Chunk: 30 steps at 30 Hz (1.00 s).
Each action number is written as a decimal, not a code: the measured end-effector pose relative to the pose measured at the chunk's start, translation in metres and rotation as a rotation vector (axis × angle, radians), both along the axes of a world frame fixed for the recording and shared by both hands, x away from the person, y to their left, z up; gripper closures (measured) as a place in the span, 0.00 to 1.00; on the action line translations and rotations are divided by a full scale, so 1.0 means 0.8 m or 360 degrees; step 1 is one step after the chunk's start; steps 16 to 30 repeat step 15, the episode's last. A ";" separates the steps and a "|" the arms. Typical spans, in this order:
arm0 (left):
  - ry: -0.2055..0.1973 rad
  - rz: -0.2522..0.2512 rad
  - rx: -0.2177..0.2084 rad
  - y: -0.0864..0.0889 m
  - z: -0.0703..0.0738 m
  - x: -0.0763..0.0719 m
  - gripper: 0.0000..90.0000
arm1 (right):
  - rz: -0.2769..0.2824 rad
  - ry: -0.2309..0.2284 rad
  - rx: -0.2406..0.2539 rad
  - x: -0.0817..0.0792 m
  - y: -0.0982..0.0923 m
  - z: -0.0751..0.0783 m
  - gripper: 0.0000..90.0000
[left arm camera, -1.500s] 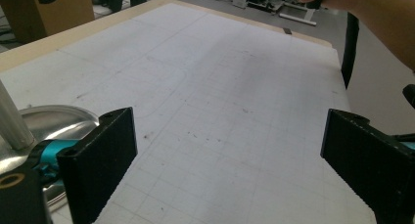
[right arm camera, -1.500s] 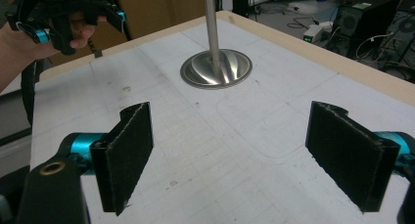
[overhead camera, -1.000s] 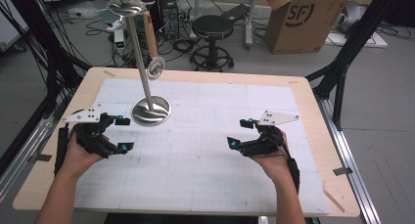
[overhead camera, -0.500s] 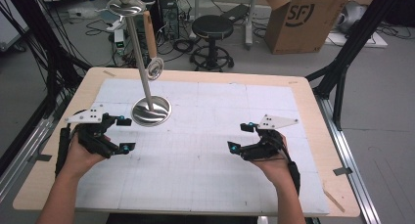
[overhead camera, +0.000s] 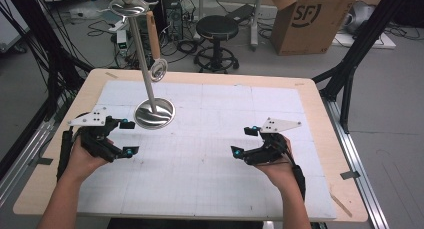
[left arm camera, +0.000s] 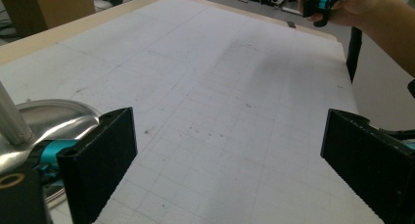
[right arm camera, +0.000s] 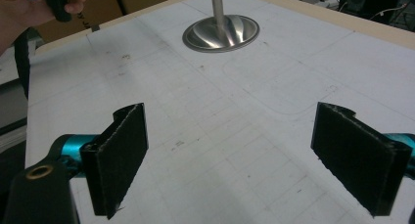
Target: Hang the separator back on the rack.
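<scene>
Left hand-held gripper (overhead camera: 127,138) wide open, holding nothing, just beside metal stand (overhead camera: 155,113) on table (overhead camera: 210,79). Right hand-held gripper (overhead camera: 244,142) wide open, holding nothing, well apart.

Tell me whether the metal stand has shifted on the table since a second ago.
No. In the high view the metal stand sits on the same spot of the gridded mat, its round base just as far from the mat's far edge as before.
</scene>
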State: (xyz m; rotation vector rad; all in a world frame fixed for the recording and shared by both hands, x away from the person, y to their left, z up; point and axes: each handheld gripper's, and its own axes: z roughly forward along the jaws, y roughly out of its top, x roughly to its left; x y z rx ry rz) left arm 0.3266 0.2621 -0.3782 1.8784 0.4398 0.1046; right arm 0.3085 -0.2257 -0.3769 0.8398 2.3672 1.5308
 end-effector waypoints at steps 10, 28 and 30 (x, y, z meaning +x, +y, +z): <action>0.0001 -0.0006 0.0015 -0.001 -0.001 0.000 0.08 | 0.0009 0.0009 -0.0009 0.001 0.002 -0.002 0.14; 0.0008 0.0004 0.0009 -0.001 -0.001 0.001 0.08 | 0.0011 0.0011 -0.0009 0.001 0.002 -0.002 0.14; 0.0008 0.0004 0.0009 -0.001 -0.001 0.001 0.08 | 0.0011 0.0011 -0.0009 0.001 0.002 -0.002 0.14</action>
